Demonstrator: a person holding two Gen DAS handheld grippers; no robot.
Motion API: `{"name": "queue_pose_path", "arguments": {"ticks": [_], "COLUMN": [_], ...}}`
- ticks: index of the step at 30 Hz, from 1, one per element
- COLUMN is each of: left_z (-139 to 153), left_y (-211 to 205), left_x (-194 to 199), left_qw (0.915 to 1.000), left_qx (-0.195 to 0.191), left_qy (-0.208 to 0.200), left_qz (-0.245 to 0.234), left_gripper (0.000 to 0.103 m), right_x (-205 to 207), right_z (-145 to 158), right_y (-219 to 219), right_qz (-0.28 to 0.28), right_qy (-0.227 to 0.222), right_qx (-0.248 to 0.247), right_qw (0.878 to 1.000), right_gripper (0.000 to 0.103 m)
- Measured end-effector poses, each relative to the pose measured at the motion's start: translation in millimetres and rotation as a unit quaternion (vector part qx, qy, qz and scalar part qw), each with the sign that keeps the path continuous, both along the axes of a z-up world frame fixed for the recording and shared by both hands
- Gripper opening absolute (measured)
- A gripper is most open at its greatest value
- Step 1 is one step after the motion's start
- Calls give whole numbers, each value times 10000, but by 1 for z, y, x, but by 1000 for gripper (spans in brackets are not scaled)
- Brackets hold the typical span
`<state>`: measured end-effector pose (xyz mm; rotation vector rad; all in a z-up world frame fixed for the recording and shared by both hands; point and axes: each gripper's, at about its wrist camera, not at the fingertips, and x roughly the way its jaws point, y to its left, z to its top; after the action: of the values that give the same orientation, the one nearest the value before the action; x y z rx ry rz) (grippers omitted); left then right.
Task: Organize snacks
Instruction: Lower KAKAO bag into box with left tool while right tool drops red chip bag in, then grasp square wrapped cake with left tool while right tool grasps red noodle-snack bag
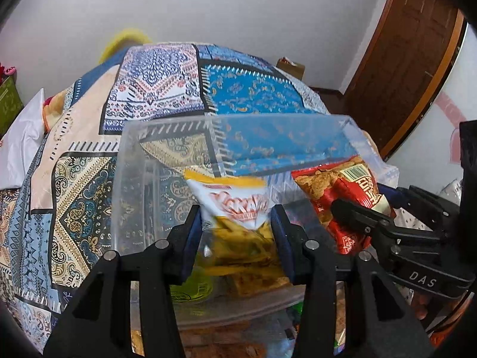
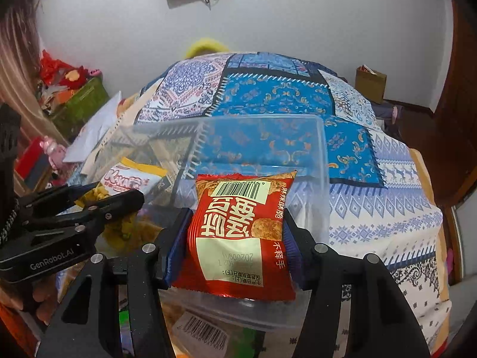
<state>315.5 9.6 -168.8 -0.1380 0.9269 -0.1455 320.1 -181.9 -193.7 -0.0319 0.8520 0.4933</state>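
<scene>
My left gripper is shut on a white-and-yellow snack bag, which hangs over the inside of a clear plastic bin. To its right, the right gripper holds a red snack bag. In the right wrist view, my right gripper is shut on that red snack bag, barcode side up, above the clear bin. The left gripper with the white-and-yellow bag is at the left. More snack packets lie in the bin under both bags.
The bin rests on a bed with a patterned blue patchwork cover. Loose snack packets show below the bin's near edge. A green crate stands left of the bed, a cardboard box at the far right, a wooden door beyond.
</scene>
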Motion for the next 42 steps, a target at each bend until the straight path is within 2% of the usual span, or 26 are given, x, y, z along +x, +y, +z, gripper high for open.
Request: {"name": "queue_pose_path", "arguments": {"ticks": [7, 12, 17, 23, 29, 33, 37, 42], "left_z": [-4, 1, 16, 47, 79, 89, 86, 67], "left_y": [1, 5, 9, 9, 11, 13, 16, 20], "left_x": [2, -5, -17, -46, -88, -117, -142, -169], "left_qw": [9999, 9999, 9998, 9990, 9967, 9958, 9966, 9979], "left_qx": [-1, -28, -50, 56, 109, 155, 126, 187], "left_qy": [118, 78, -56, -408, -787, -887, -795, -582], "left_qz": [35, 101, 163, 157, 156, 157, 185, 220], "left_gripper": [46, 47, 48, 49, 62, 72, 76, 76], "right_x": [0, -4, -12, -31, -67, -91, -115, -139], "right_z": [-5, -3, 11, 37, 65, 74, 74, 60], "right_y": [12, 10, 1, -8, -19, -24, -24, -21], "right_qz": [146, 142, 83, 2, -53, -21, 28, 152], "right_qy": [-10, 14, -24, -247, -593, -732, -814, -707], "right_qx": [-340, -358, -149, 26, 214, 230, 201, 63], "right_qw": [9993, 9993, 9999, 9997, 9980, 9971, 9965, 9974], "right_gripper": [54, 55, 56, 56, 67, 70, 81, 82]}}
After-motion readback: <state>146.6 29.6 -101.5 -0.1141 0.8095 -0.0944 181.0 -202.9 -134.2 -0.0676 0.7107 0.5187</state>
